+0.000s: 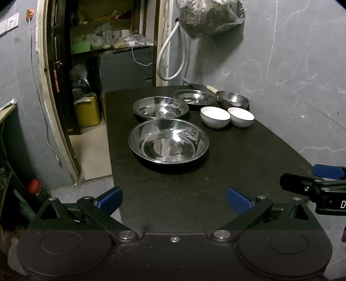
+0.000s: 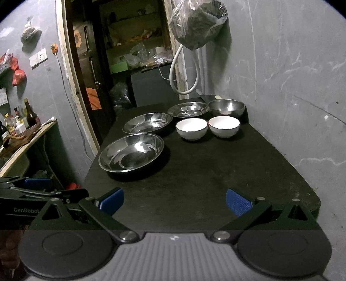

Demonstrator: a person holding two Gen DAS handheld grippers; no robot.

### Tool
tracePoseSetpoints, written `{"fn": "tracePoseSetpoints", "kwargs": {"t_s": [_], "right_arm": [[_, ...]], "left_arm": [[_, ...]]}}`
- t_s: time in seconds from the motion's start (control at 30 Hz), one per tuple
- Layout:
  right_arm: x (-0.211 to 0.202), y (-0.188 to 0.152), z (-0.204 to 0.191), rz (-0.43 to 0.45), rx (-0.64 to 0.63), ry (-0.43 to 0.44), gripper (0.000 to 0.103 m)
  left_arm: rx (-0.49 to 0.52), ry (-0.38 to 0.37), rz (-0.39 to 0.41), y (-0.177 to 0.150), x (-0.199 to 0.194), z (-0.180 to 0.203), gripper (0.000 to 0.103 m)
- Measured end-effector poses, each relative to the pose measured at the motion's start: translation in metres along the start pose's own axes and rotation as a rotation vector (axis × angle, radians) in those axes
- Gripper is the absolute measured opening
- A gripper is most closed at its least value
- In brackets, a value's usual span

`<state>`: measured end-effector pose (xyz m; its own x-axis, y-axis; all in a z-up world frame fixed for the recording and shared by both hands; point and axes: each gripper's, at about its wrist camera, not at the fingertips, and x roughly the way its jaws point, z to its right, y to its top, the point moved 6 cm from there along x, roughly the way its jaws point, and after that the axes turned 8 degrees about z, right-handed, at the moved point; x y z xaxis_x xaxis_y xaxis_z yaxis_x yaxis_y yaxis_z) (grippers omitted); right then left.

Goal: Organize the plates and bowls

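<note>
Left wrist view crops right claw [image 1: 311, 179] at frame edge.

Hanging over the black table's [image 1: 216, 183] far edge: plastic bag [image 1: 207, 17], white hose [image 1: 170, 58]. Beyond the left edge: yellow bin [image 1: 87, 111], bottles [image 2: 30, 116] on a side counter [image 2: 32, 138].

Glossy steel plates [image 1: 168, 142], glazed white bowls [image 1: 215, 116] (ceramic-looking), matt dark table [image 1: 194, 194].

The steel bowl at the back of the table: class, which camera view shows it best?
The right wrist view: the steel bowl shows its whole rim and inside. The left wrist view has it smaller, beyond the white bowls.
</note>
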<state>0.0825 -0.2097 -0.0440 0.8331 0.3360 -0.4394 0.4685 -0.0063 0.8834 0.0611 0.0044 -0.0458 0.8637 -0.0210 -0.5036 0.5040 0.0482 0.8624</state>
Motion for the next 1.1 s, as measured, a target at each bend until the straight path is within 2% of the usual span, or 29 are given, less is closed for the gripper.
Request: {"fn": "tracePoseSetpoints", "kwargs": {"t_s": [0.47, 0.67, 0.93, 1.1], "right_arm": [[0.019, 0.0, 0.007, -0.043, 0.007, -0.006, 0.103], [0.035, 0.006, 0.012, -0.054, 0.001, 0.004, 0.103], [0.075, 0.036, 0.016, -0.053, -0.051, 0.072, 0.103], [0.115, 0.059, 0.016, -0.017, -0.034, 0.128, 0.103]], "left_arm": [[-0.007, -0.007, -0.041, 0.0, 0.021, 0.0, 0.102], [-0.027, 0.014, -0.046, 0.008, 0.035, -0.005, 0.102], [-0.133, 0.081, -0.004, 0.048, 0.065, -0.031, 0.102], [-0.121, 0.149, -0.008, 0.081, 0.099, -0.049, 0.102]]}}
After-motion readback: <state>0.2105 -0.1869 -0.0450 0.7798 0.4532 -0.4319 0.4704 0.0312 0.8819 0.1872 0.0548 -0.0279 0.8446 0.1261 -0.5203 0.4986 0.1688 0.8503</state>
